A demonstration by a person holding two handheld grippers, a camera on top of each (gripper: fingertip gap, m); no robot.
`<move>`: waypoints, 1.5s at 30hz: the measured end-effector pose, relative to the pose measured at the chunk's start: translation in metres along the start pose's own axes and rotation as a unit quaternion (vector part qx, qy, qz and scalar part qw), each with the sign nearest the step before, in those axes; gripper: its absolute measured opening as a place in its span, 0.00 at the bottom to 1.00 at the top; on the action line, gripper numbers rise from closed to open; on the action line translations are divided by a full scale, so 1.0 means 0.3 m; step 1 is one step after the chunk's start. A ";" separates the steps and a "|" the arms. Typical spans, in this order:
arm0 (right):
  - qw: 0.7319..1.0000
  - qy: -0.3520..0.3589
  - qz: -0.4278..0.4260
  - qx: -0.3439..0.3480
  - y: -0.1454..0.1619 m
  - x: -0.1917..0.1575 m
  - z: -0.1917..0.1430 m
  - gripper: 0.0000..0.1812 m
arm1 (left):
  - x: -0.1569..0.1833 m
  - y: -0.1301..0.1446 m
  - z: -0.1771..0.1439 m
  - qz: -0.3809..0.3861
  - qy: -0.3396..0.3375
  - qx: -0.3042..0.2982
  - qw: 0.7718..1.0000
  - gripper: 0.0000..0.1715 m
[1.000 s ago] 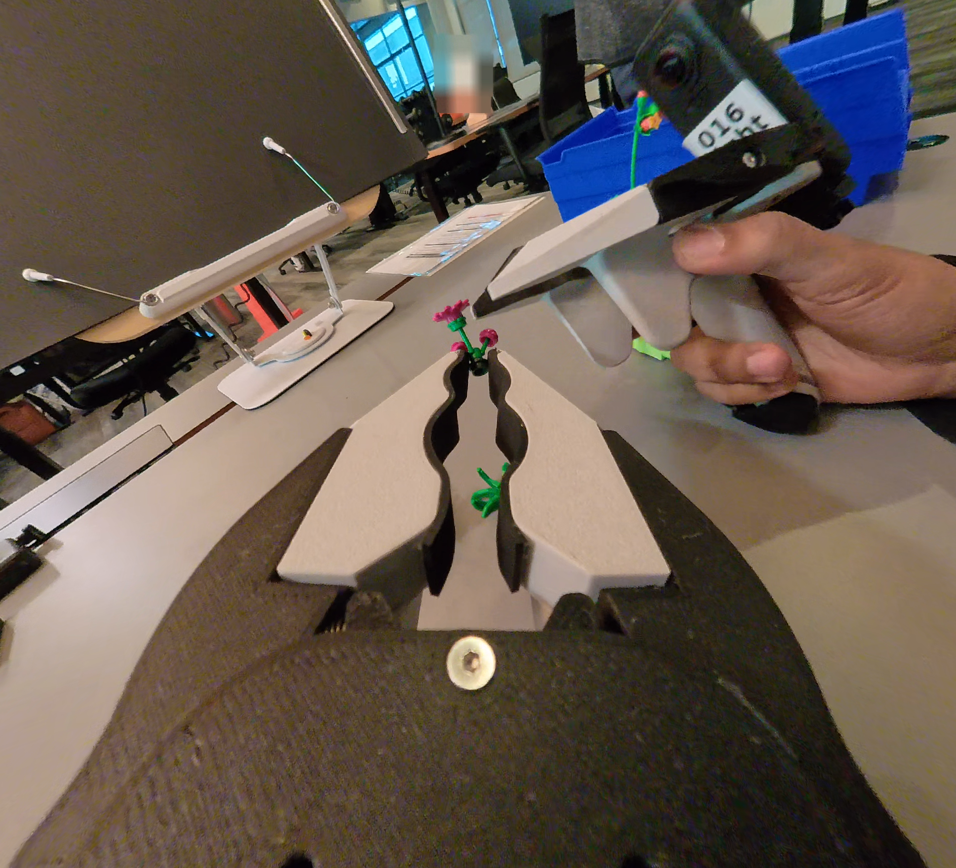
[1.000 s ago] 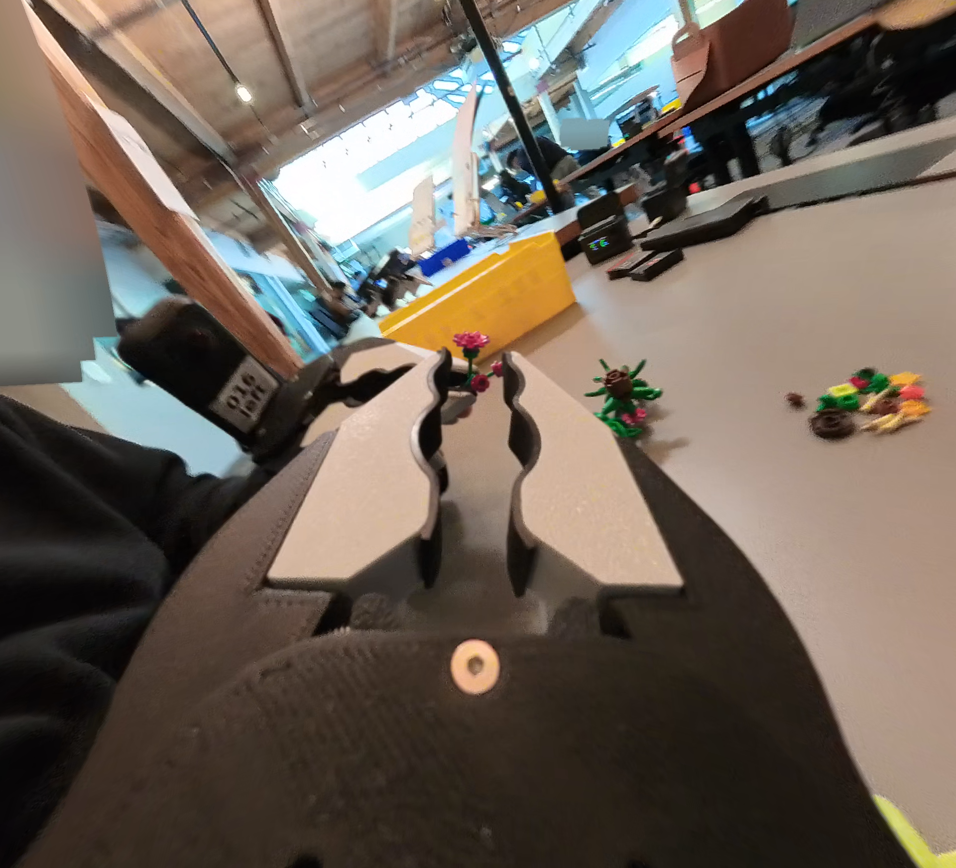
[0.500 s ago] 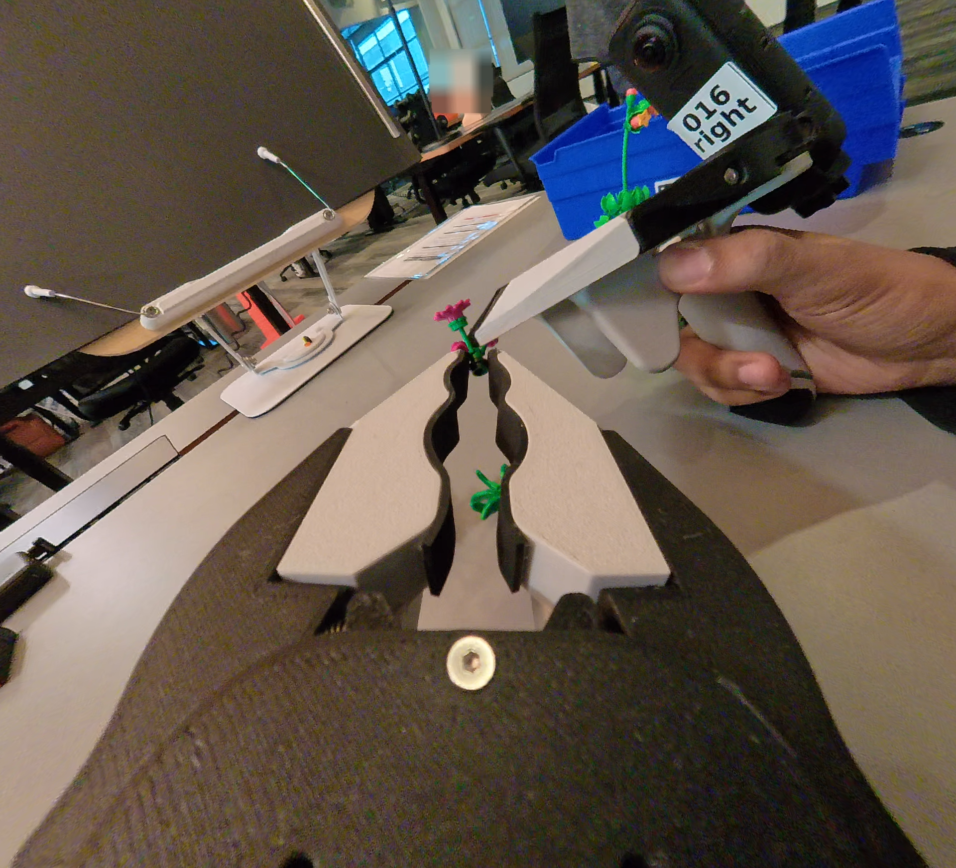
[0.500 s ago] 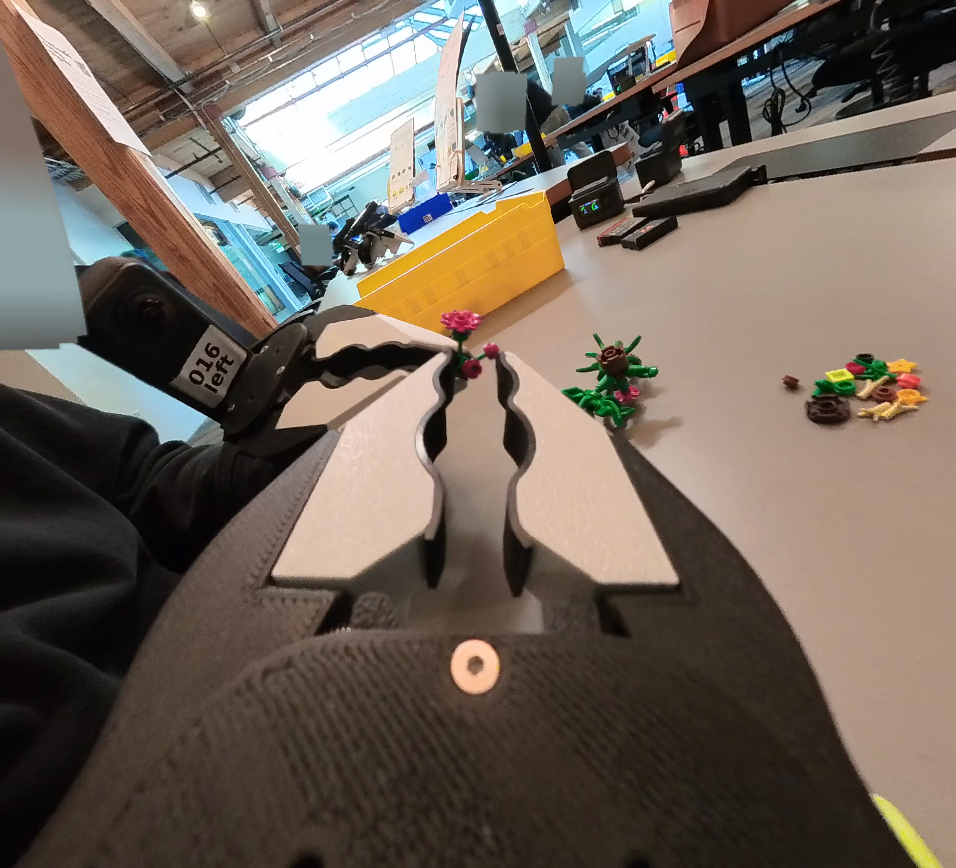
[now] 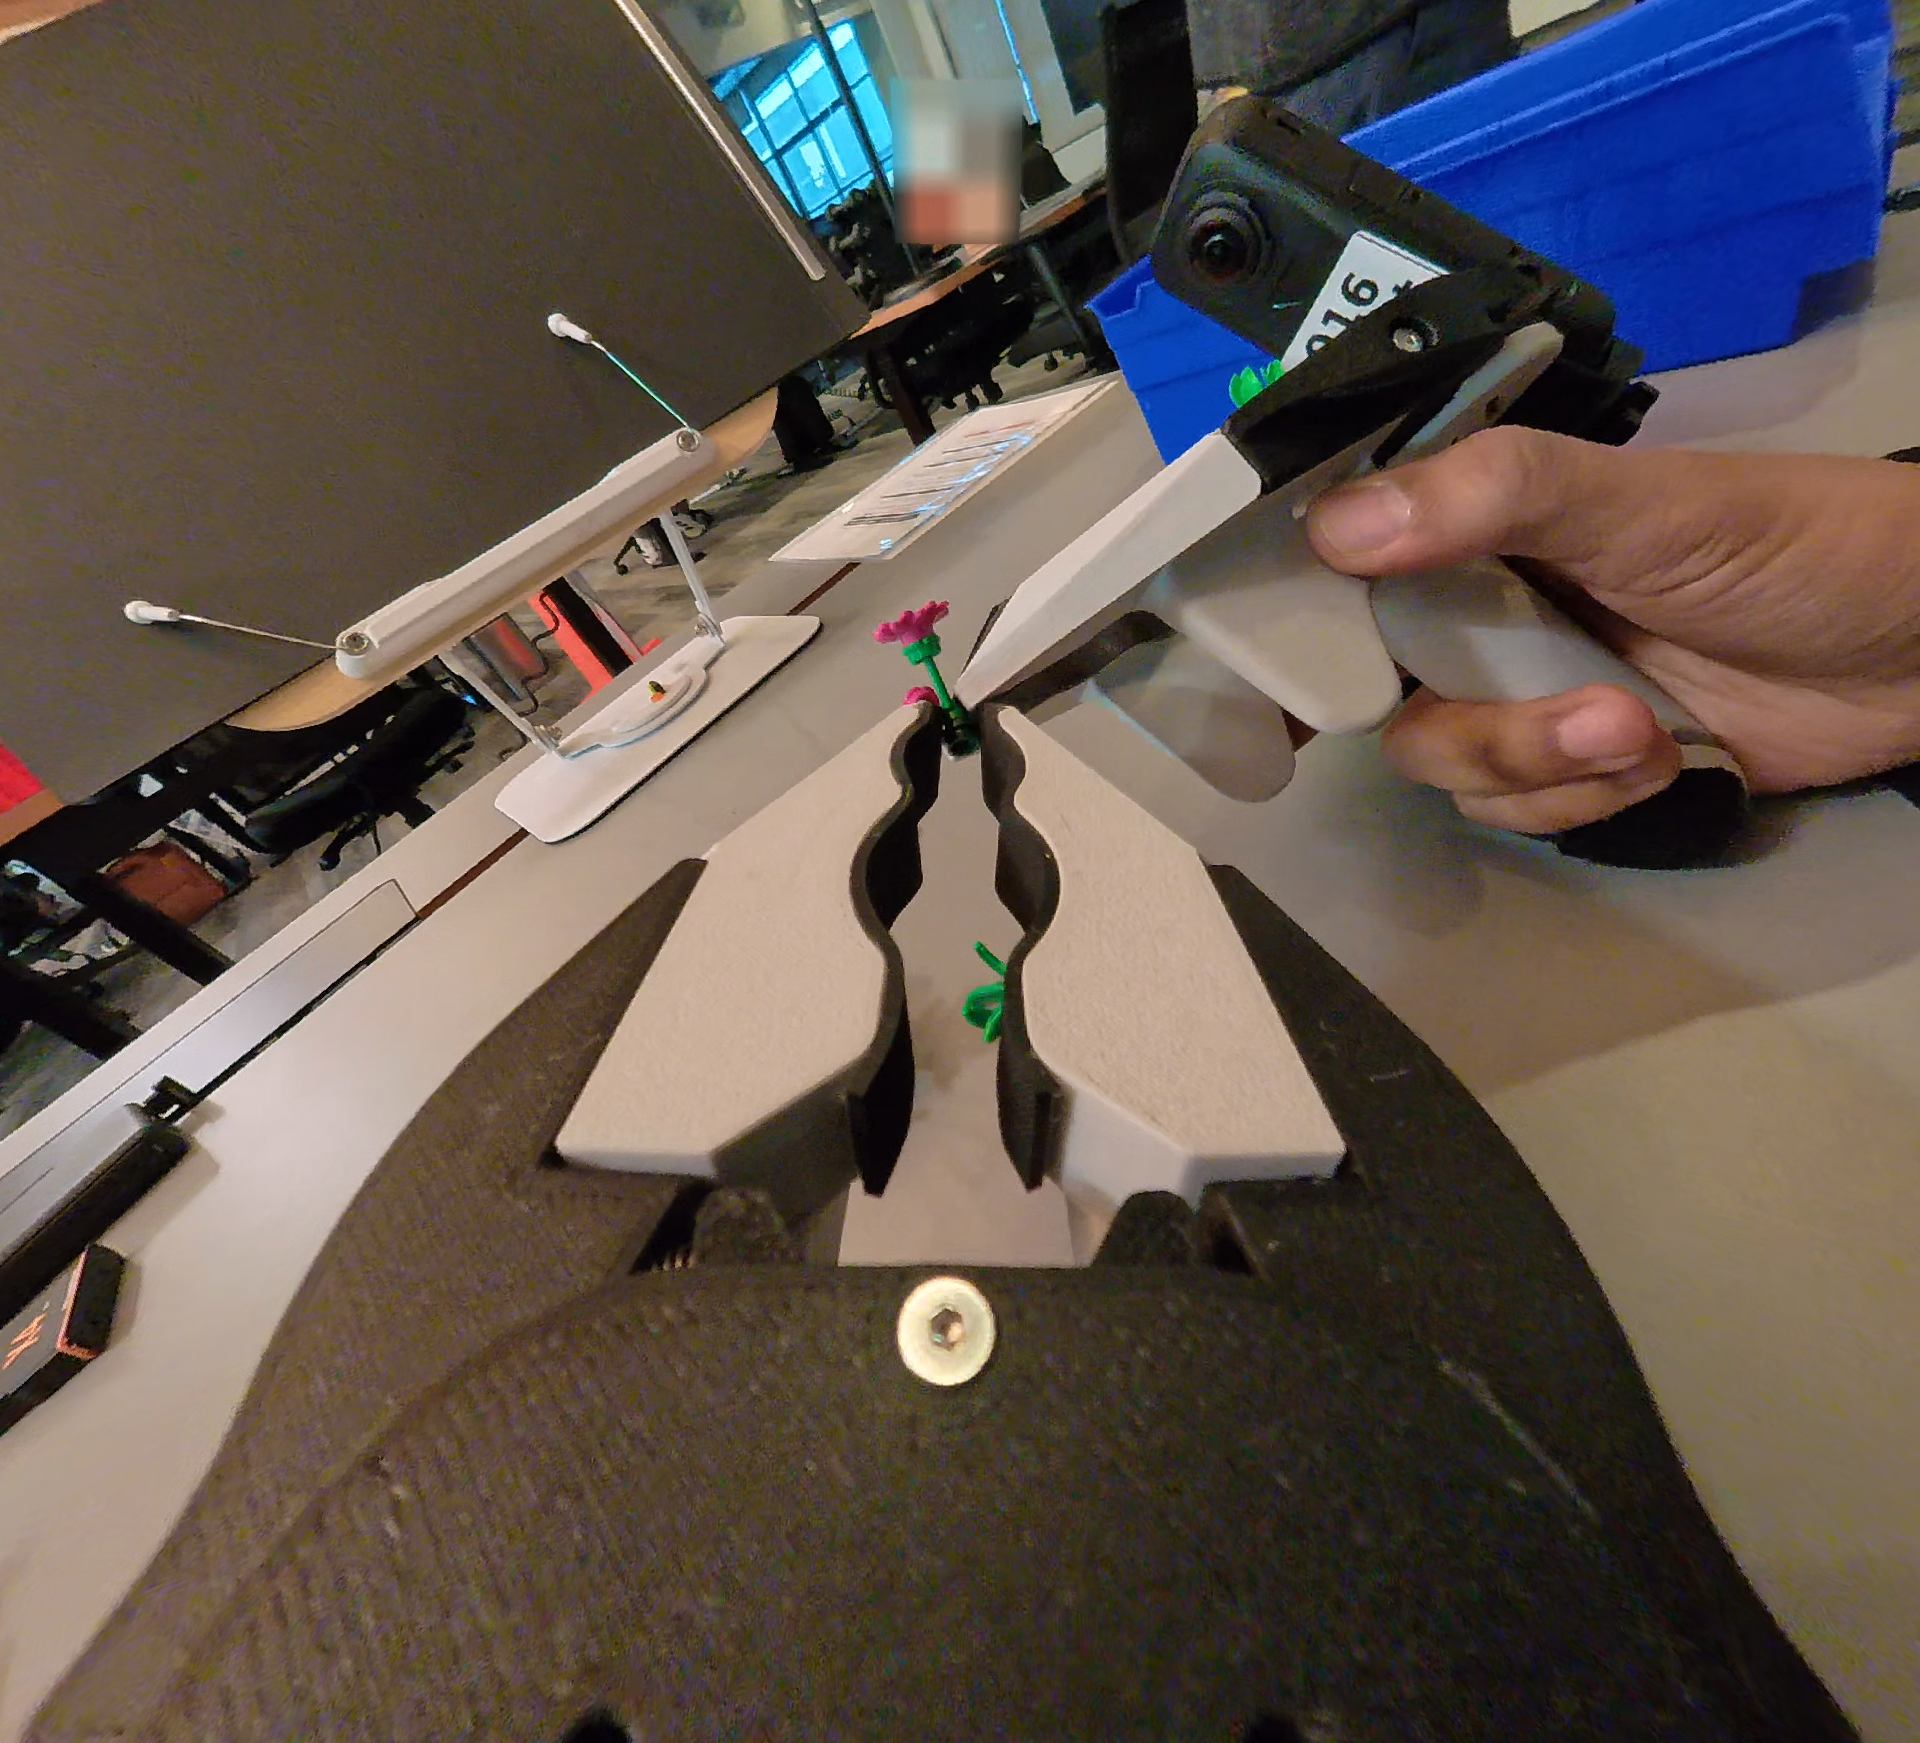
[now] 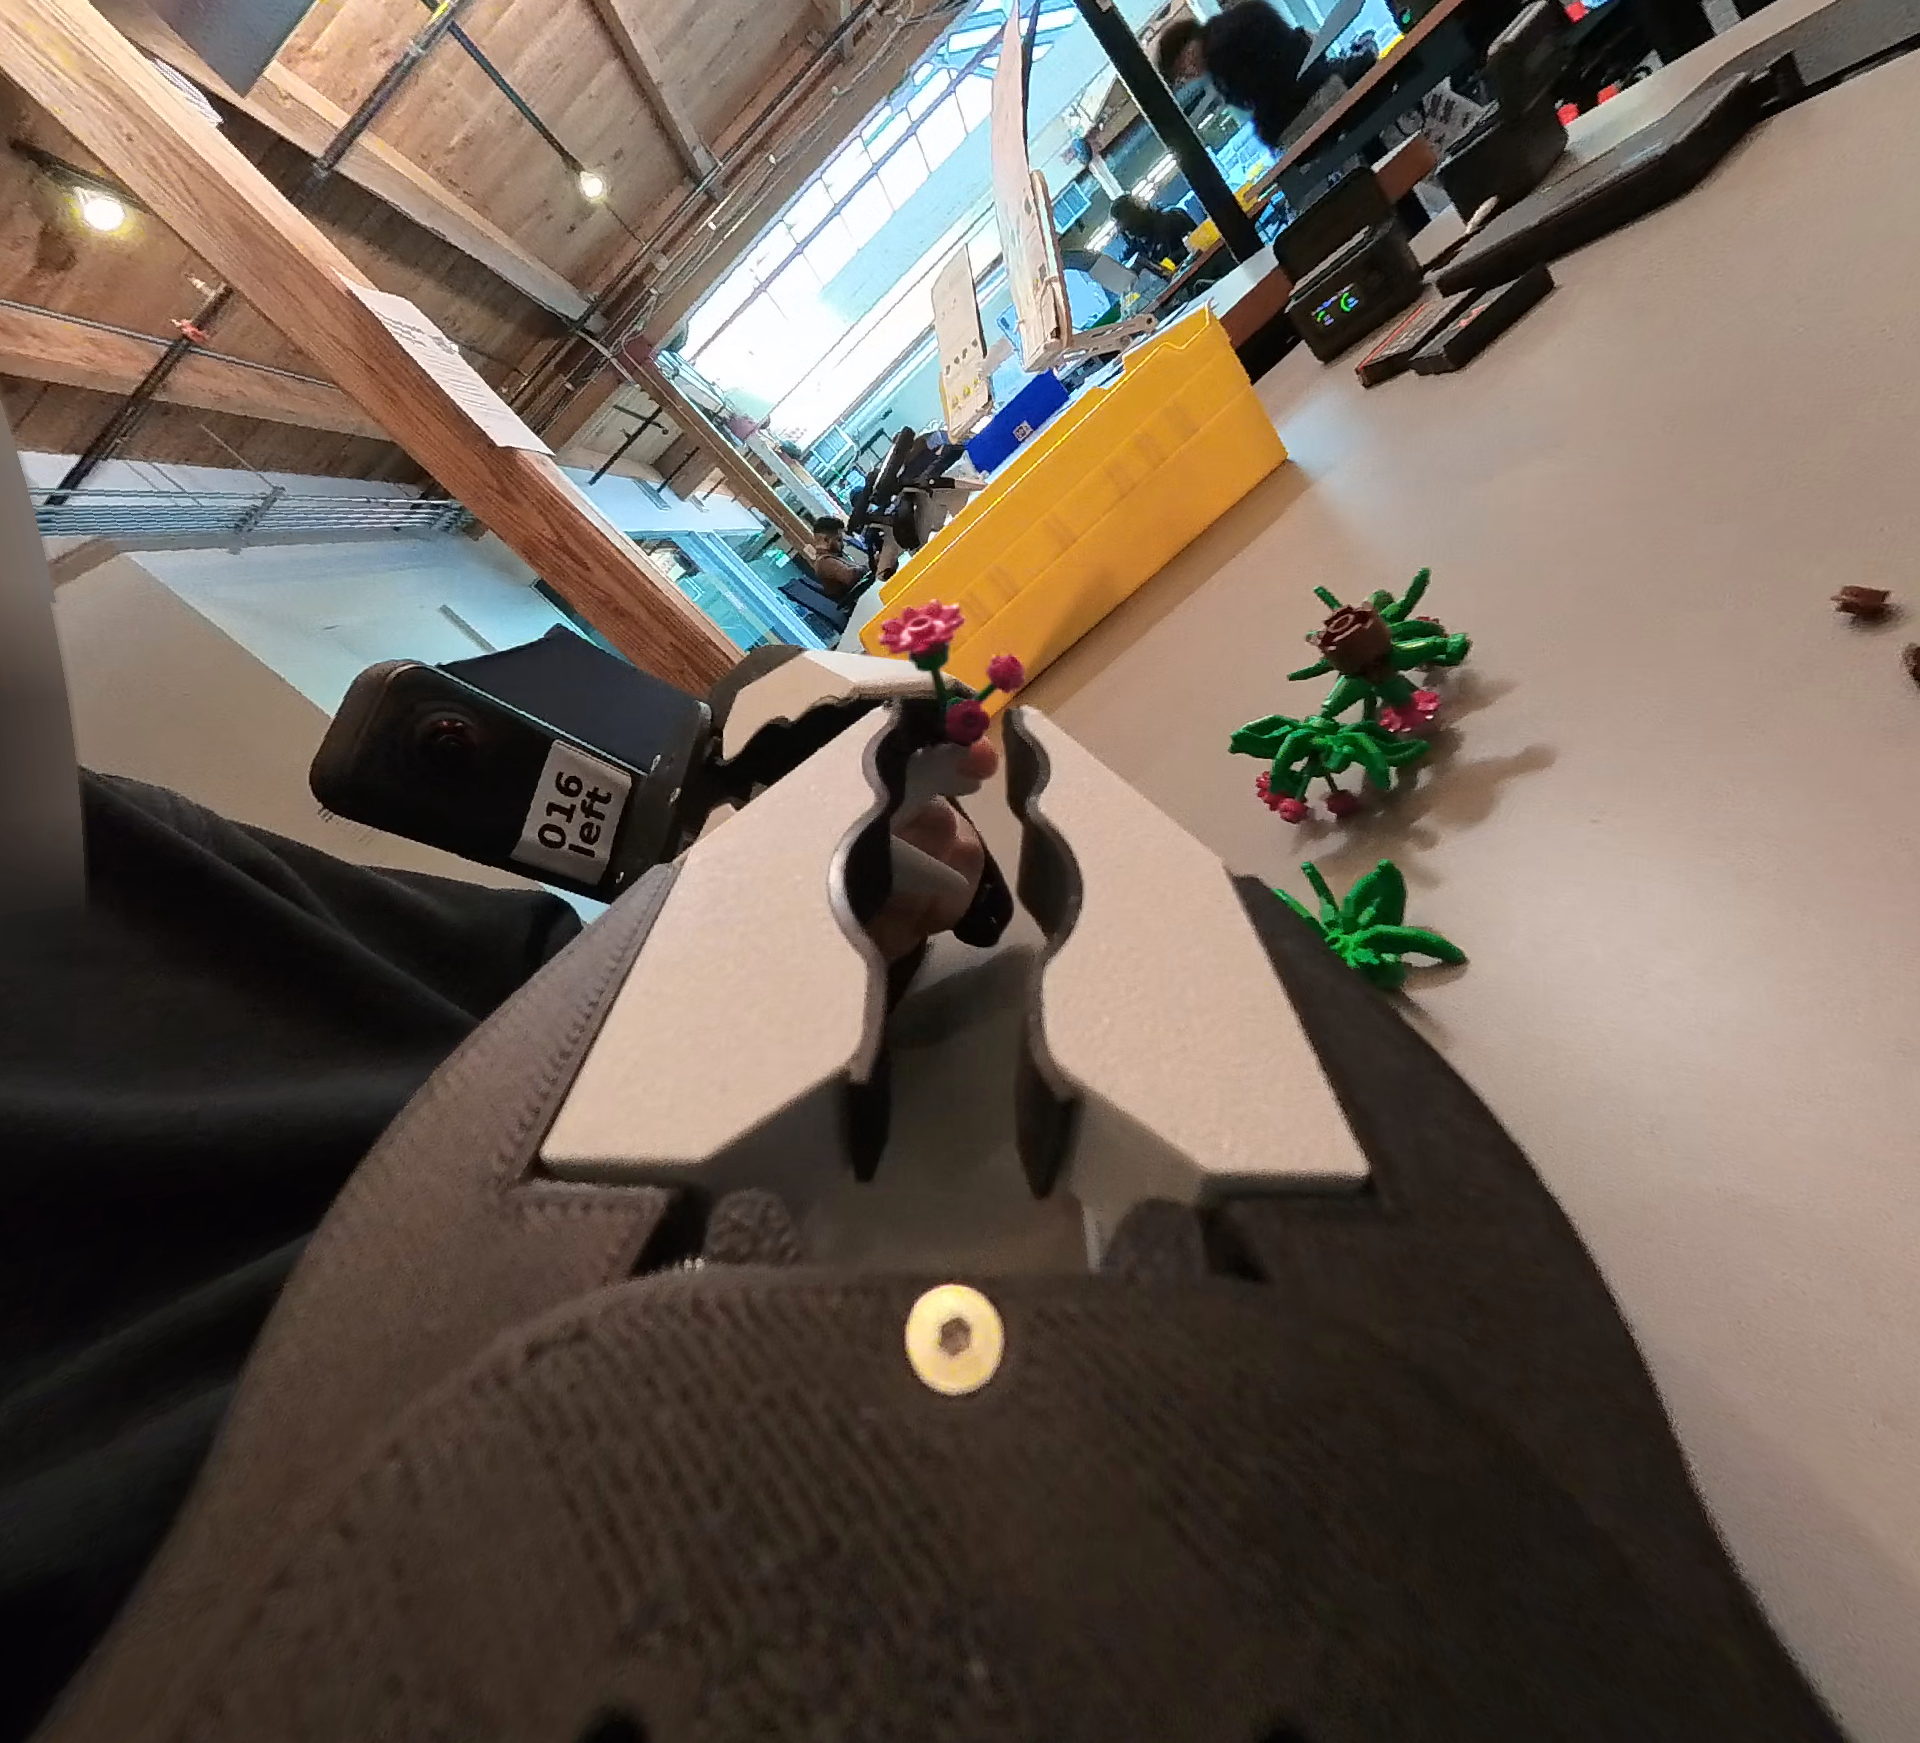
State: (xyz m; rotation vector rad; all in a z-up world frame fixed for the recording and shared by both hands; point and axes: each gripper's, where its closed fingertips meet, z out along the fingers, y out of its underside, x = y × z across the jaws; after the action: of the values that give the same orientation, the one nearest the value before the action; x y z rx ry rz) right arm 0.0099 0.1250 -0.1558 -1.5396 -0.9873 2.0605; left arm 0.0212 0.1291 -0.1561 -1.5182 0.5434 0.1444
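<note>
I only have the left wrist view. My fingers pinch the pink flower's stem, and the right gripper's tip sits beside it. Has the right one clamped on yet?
Observer: No. In the right wrist view, the right gripper straddles the pink flower with its fingers apart.
Operator: Any other pieces lying around?
Observer: Yes. A leafy cluster topped with a brown piece lies on the table to that gripper's right.
Operator: What's behind the flower?
Observer: A yellow bin stands on the table beyond it.
</note>
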 end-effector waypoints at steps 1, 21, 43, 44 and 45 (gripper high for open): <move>1.000 -0.002 0.002 0.000 0.001 -0.002 0.001 0.09 | 0.002 0.000 0.000 -0.002 0.001 0.000 1.000 0.01; 0.999 -0.043 0.023 0.017 -0.002 -0.038 0.014 0.08 | 0.005 -0.021 -0.003 0.002 -0.012 0.016 1.000 0.01; 0.995 -0.038 0.059 0.065 -0.035 -0.023 -0.001 0.02 | -0.008 -0.033 0.008 -0.015 -0.028 0.005 0.999 0.01; 0.995 -0.035 0.058 0.069 -0.036 -0.022 -0.002 0.02 | -0.008 -0.033 0.010 -0.017 -0.030 0.003 0.999 0.01; 0.995 -0.035 0.059 0.073 -0.037 -0.021 -0.002 0.02 | -0.009 -0.033 0.011 -0.019 -0.031 0.002 0.999 0.01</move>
State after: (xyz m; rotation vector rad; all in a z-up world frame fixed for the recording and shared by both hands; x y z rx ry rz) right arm 0.0113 0.1286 -0.1435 -1.4938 -0.7670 2.2275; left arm 0.0238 0.1322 -0.1463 -1.5137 0.4647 0.1613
